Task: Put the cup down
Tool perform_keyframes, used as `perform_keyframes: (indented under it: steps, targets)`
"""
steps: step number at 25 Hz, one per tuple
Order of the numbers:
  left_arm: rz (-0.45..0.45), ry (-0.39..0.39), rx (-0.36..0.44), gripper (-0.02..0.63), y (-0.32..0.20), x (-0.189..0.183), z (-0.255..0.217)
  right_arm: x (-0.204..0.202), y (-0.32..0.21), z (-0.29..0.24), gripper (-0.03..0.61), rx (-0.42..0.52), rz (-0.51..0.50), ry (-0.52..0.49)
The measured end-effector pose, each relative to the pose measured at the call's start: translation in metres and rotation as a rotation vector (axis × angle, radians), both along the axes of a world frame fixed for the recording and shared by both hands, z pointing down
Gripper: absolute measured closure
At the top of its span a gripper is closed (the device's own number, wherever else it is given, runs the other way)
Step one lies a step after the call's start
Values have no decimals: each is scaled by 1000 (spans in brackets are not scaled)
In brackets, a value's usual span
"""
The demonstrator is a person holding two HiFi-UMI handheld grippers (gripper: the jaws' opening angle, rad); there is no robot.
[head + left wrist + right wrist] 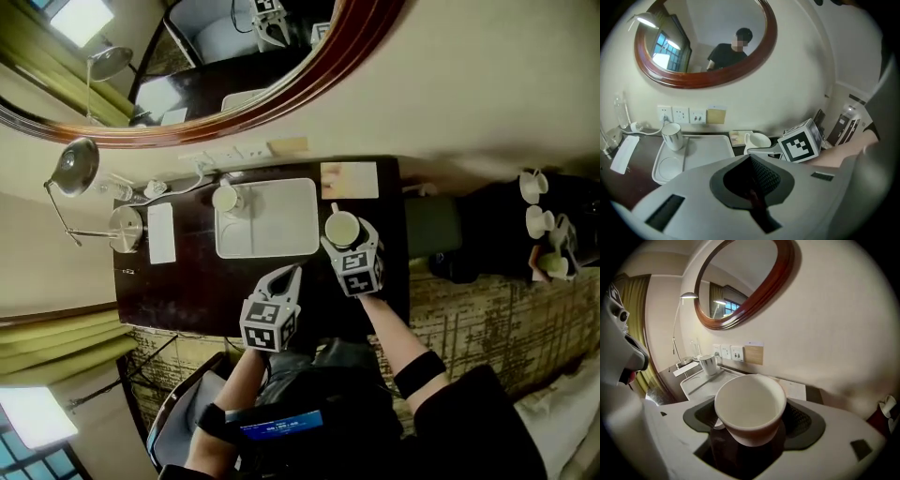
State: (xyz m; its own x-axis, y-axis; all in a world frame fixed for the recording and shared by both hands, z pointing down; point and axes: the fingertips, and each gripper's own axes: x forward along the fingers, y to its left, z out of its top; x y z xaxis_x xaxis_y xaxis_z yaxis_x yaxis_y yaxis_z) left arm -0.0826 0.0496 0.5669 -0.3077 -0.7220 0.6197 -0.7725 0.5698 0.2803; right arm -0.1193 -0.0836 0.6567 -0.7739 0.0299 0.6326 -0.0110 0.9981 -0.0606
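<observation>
The right gripper (349,242) grips a white cup (749,404). Its two jaws stand wide and press the sides of the cup, and the cup's mouth faces up. Nothing is inside the cup. The cup is over the right part of the dark counter (183,281), between the right edge of the white tray (281,239) and the right edge of the counter. I cannot tell if its bottom touches the counter.

The left gripper (292,273) is closed with nothing between its jaws. It is over the front part of the counter, just beside the front edge of the tray and left of the cup.

On the tray, near its far left corner, stands a second cup (225,198). A pale card (349,180) lies at the far edge of the counter, behind the held cup. On the wall above are sockets (230,155) and an oval mirror (309,70) with a wooden frame.
</observation>
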Motion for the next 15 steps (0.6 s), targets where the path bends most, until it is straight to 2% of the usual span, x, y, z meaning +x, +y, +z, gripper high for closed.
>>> perform_keyframes:
  steps: [6,15]
  targets:
    - [57,-3,-12,609,-35,8,-5,10,-55,14,154,2,115,40]
    - [35,-9,-52,609,-30,5,0,2,-74,33,153,-32,163,47]
